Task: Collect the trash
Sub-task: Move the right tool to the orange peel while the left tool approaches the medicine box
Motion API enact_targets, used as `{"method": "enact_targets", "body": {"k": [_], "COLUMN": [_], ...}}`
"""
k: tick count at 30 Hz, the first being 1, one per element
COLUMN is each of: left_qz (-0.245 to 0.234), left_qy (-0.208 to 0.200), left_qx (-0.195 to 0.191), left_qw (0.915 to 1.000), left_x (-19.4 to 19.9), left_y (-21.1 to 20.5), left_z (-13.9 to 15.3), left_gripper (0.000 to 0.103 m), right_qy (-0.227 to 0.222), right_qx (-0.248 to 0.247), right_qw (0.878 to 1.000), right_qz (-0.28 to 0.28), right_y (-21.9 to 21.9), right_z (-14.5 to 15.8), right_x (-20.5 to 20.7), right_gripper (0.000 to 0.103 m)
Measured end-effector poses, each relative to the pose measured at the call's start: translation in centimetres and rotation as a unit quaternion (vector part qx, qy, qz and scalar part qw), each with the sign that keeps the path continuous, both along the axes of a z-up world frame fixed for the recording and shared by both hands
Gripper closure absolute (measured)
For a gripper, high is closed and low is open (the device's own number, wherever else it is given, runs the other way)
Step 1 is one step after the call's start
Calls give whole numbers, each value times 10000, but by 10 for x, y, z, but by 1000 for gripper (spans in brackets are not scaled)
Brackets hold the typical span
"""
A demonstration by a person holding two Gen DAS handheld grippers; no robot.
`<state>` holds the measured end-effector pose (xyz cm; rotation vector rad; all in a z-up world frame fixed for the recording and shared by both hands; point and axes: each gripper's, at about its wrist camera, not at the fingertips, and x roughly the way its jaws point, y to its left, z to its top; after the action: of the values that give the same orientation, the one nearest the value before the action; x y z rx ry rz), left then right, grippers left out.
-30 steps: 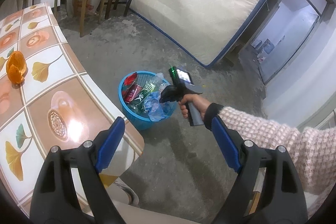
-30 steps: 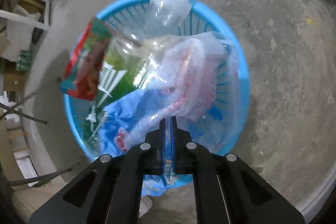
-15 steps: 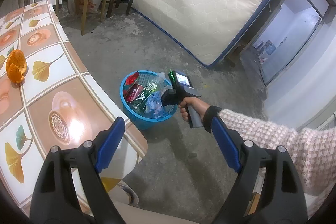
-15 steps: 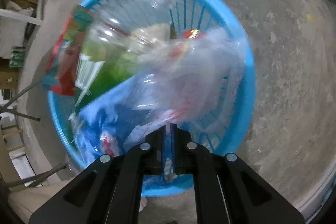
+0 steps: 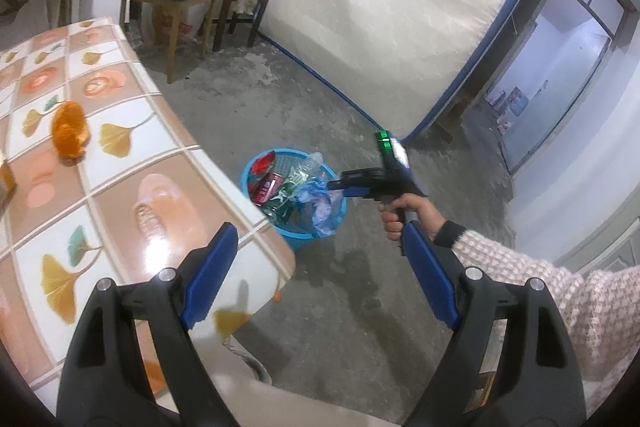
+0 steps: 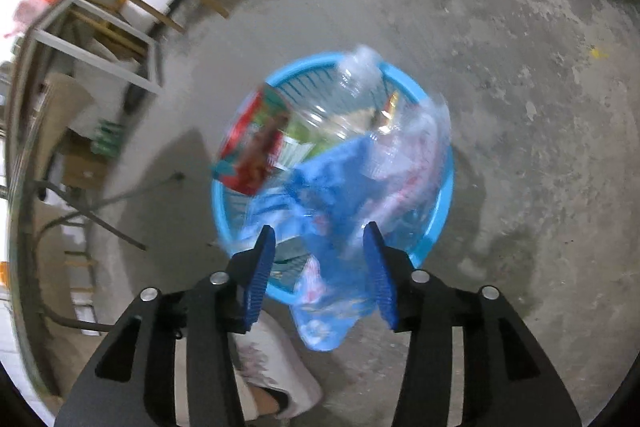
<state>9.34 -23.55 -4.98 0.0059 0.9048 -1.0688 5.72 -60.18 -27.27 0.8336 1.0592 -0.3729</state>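
My right gripper [image 6: 320, 271] has its jaws apart over the round blue plastic basket [image 6: 442, 187], the crumpled blue-and-clear plastic bag [image 6: 336, 211] draped on the near rim, so I judge the drop done. My left gripper [image 5: 316, 275] gapes empty. Only its view shows the orange peel [image 5: 71, 134] on the tiled table [image 5: 132, 195], likely next.

Left tool [image 5: 320, 275] spread wide, blue basket [image 5: 334, 225] of trash, orange peel [image 5: 71, 135] on table [image 5: 120, 195]
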Motion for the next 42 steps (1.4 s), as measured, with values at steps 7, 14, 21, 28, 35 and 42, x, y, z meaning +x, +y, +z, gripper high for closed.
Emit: {"method": "enact_targets", "body": {"k": [7,14,21,28,35,42], "left_qz": [314,656,1205,2061,2722,2946], "left_qy": [-164,-462,-747,-995,-998,-835], "left_qx": [-161,-238,-193,-164,71,136], "left_qw": [9992,9965,9897,9733,9570,9519], "left_x": [0,-1,12,39,63,80], "left_y": [39,82,122,174,217,243], "left_z": [14,27,39,43,28,7], "left_gripper": [23,19,19,18,18,18], "right_qy": [-1017,-1887,-2541,-2573,-2150,-1773], "right_qx": [-225,-504,-676,-993,-1614,-1656], "right_qw": [9945,9794,9511,9217,9000,9038], "right_qz": [70,507,1620,2726,3432,3525], "right_y": [25,77,172,278,352,366], "right_z": [72,162,239,265,245,223], "right_x": [-23,-31,4,57,103,135], "right_gripper": [46,39,38,38,43,56]}}
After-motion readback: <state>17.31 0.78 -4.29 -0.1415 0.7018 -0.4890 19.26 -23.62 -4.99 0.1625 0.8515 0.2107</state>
